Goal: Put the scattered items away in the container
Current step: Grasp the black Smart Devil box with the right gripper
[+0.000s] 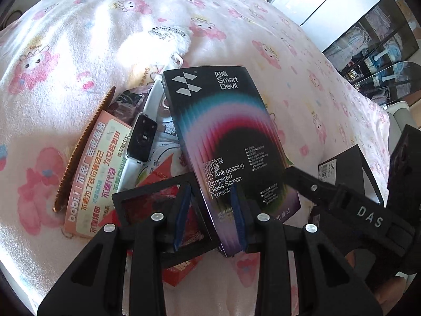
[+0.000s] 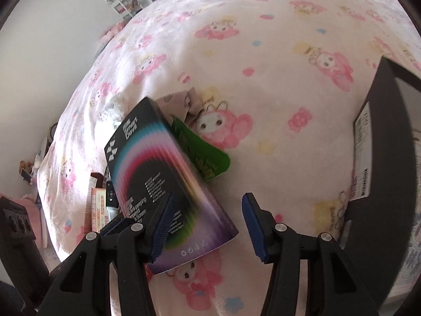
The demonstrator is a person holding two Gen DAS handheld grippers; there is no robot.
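The screen protector box (image 1: 226, 144) stood tilted above the clutter on the bed (image 1: 92, 26), light, stiff and glossy, likely slippery; its narrow lower edges seemed the best hold. The left tongs (image 1: 210, 218) were clamped on its bottom end. The right tongs (image 2: 208, 226) stood apart, one pad beside the box, gripping nothing.

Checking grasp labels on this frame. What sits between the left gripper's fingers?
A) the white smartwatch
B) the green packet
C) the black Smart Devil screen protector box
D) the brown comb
C: in the left wrist view the left gripper has its blue pads on either side of the lower end of the Smart Devil box; the smartwatch and the comb lie apart on the blanket.
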